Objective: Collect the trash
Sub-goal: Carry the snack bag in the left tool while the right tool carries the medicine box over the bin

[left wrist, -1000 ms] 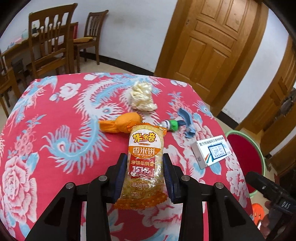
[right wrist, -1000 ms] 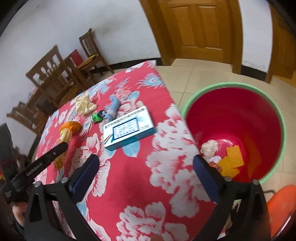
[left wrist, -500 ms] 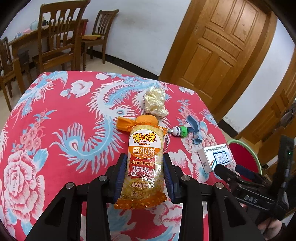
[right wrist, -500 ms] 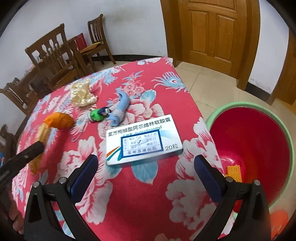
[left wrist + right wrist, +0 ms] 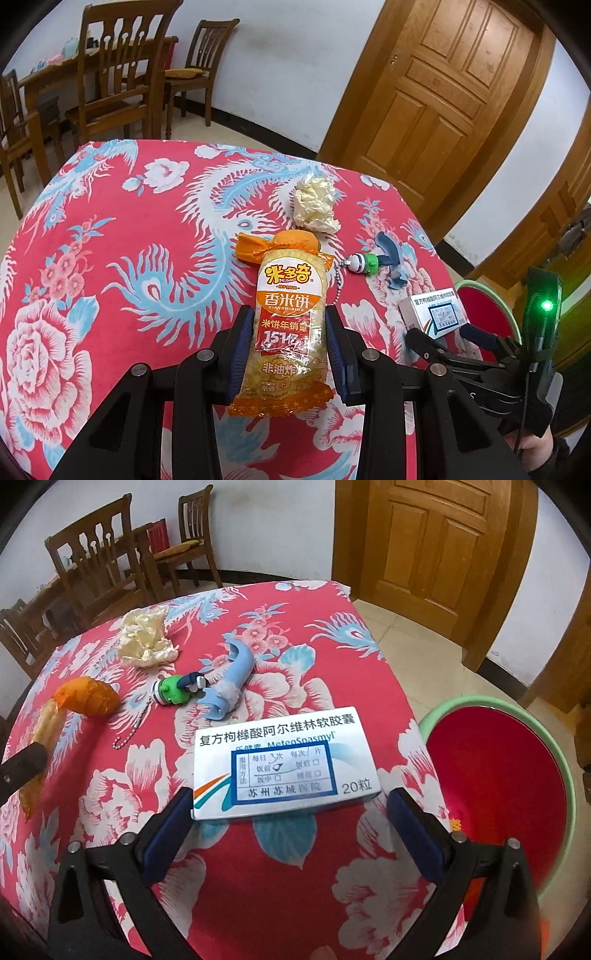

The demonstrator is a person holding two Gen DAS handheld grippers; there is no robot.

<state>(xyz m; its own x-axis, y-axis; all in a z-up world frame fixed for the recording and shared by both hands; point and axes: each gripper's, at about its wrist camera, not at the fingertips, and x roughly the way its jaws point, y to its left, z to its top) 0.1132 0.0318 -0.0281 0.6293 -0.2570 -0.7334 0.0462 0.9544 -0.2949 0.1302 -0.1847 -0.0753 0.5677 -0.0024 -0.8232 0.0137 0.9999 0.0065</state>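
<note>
My left gripper (image 5: 290, 325) is shut on a yellow rice-cracker packet (image 5: 290, 314) and holds it above the red flowered tablecloth (image 5: 110, 229). My right gripper (image 5: 286, 808) is open, its fingers on either side of the near end of a white medicine box (image 5: 282, 766); it also shows in the left wrist view (image 5: 439, 338). On the cloth lie an orange wrapper (image 5: 86, 696), a crumpled cream paper (image 5: 146, 638), a green keychain toy (image 5: 171, 692) and a blue plastic piece (image 5: 232, 681). A red bin with a green rim (image 5: 498, 786) stands on the floor to the right.
Wooden chairs (image 5: 122, 74) and a dining table stand behind the table on the left. A wooden door (image 5: 443, 96) is at the back right. The table's right edge drops to a tiled floor (image 5: 406, 627) beside the bin.
My right gripper has moved from over the bin to the medicine box, which now lies between its open fingers. My left gripper has risen slightly with the packet.
</note>
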